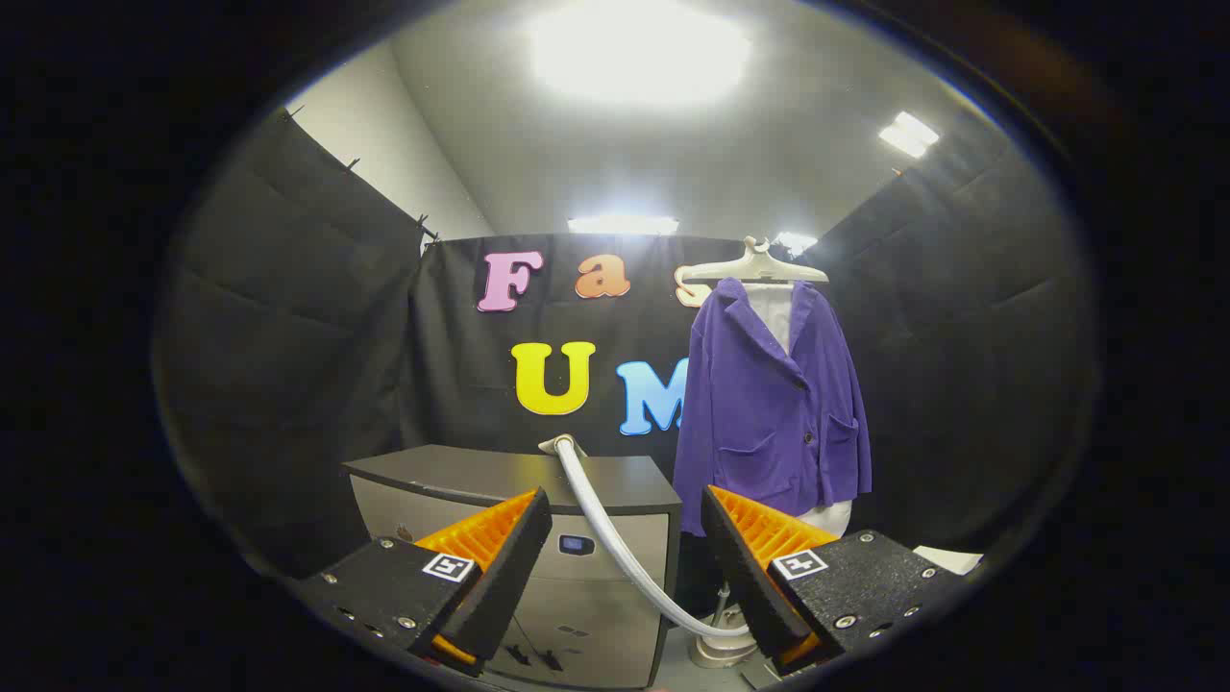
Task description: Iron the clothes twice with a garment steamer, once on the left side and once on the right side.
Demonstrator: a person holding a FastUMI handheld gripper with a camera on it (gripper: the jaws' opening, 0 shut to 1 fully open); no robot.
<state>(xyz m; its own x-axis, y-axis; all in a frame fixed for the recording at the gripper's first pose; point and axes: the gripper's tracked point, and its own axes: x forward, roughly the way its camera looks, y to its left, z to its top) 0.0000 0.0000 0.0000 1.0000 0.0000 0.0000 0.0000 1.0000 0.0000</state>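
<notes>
While gripper (625, 538) gapes empty, hose (615, 538) crosses cabinet (509, 481) — jacket (769, 404) beyond.

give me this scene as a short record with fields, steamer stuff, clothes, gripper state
garment: purple jacket over a white shirt, beyond the fingers
hanger: pale hanger holding the garment up
hose: white hose running from the cabinet top down between the fingers toward a base near the floor
cabinet: grey cabinet beside the jacket
gripper: gripper open, fingers spread apart, holding nothing
steamer head: cannot tell where it is
task stage: ironing not yet begun, judged from the open fingers
</notes>
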